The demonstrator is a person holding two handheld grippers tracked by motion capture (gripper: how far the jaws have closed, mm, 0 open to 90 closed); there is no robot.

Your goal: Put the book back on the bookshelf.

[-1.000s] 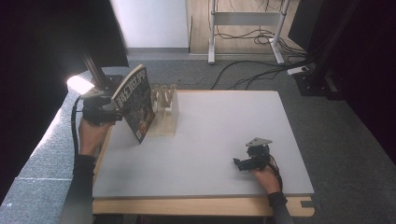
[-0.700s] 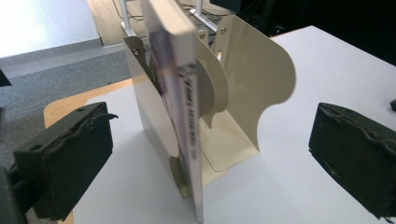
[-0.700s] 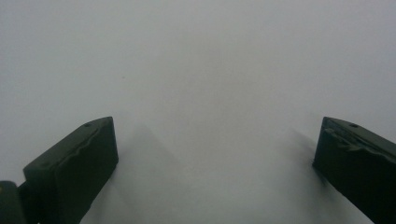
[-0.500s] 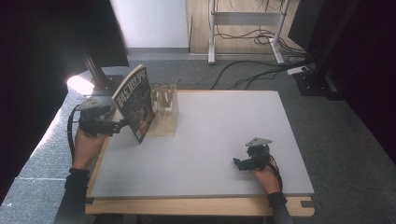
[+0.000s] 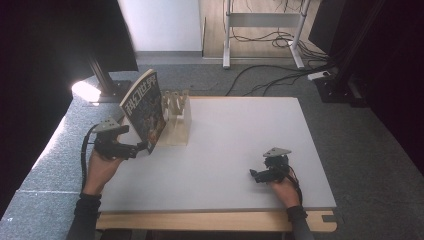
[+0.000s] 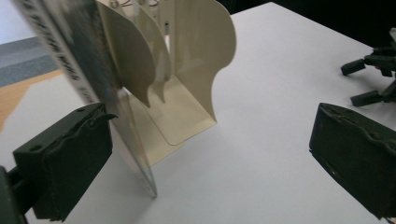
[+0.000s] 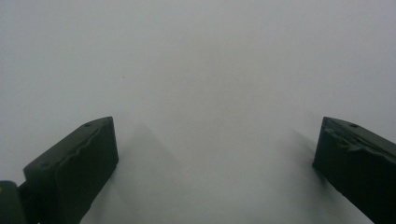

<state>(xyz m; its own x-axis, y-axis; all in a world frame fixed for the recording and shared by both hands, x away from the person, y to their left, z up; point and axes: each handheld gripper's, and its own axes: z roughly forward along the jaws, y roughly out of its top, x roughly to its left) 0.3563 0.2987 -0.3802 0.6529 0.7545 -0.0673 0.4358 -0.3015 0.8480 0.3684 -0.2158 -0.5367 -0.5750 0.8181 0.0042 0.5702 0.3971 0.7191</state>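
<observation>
A paperback book [image 5: 145,109] with a colourful cover stands tilted on its lower edge, leaning against a cream rack of dividers [image 5: 177,122] at the table's back left. My left gripper [image 5: 136,148] is open at the book's near lower corner. In the left gripper view the book [image 6: 70,60] stands just inside the left jaw, the rack [image 6: 196,70] sits behind it, and the gripper [image 6: 210,158] has its jaws wide apart. My right gripper [image 5: 255,175] rests open on the white table [image 5: 240,140] at the front right, with bare tabletop between its jaws [image 7: 215,154].
Grey carpet surrounds the table. Cables [image 5: 270,75] and a white desk frame [image 5: 265,22] lie beyond the far edge. A dark panel [image 5: 60,40] stands at the left, and a bright light patch [image 5: 85,91] falls on the floor beside it.
My left hand has drawn back toward the table's near side, away from the book's middle to its lower corner. The book stays tilted against the rack. The right gripper has not moved.
</observation>
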